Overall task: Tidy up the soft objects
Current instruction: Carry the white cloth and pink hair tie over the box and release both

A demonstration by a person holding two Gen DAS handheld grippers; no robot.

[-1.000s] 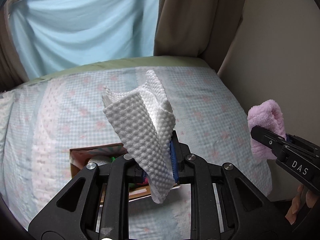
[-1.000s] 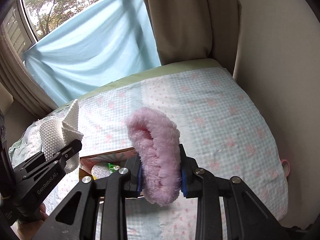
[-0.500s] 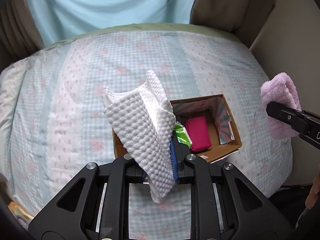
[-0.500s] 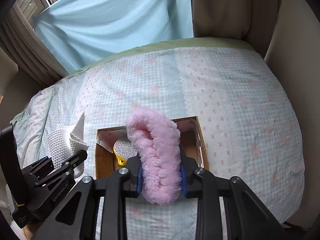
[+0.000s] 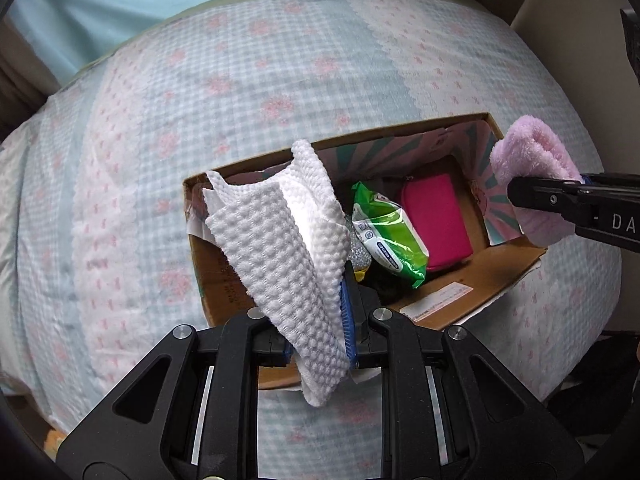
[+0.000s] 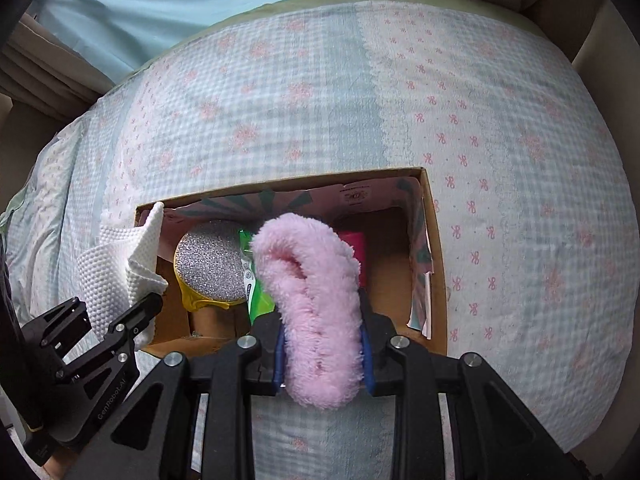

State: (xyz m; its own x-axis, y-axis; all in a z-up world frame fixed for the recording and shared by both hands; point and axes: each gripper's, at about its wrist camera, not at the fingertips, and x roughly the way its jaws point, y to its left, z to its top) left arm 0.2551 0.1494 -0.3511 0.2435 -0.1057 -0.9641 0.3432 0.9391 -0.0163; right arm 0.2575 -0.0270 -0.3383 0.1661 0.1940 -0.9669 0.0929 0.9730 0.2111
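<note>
Above the cardboard box [image 5: 472,284], in the left wrist view, the left gripper [image 5: 320,320] is pinching a white waffle-textured cloth [image 5: 280,240] between its clenched fingers. The cloth is standing up from the jaws, its long axis running away from the camera and leaning left, its folded top hanging over the box's left end. This view is showing the box's contents most fully: a green wipes packet [image 5: 386,228] lying slantwise beside a magenta pouch [image 5: 436,220], both resting on the box floor. At the right edge the right gripper [image 5: 520,196] is reaching in sideways, clamped on a pink fluffy cloth [image 5: 532,176] over the box's right end. The box is sitting on a checked blue bedspread [image 5: 240,80].

From the right wrist view, the right gripper [image 6: 320,344] is pointing forward and down over the box [image 6: 436,264], its fingers squeezing the pink fluffy cloth [image 6: 316,292]. That cloth is folded into an arch, its long axis running along the fingers, its rounded fold pointing away toward the box's far wall. Only this view is showing a round silver scrubber [image 6: 212,268] with a yellow base, which the white cloth is hiding from the other camera. It is covering most of the green packet [image 6: 256,296] and the magenta pouch [image 6: 356,248]. At lower left the left gripper [image 6: 148,308] is angling in, gripping the white cloth [image 6: 120,272] at the box's left wall.
</note>
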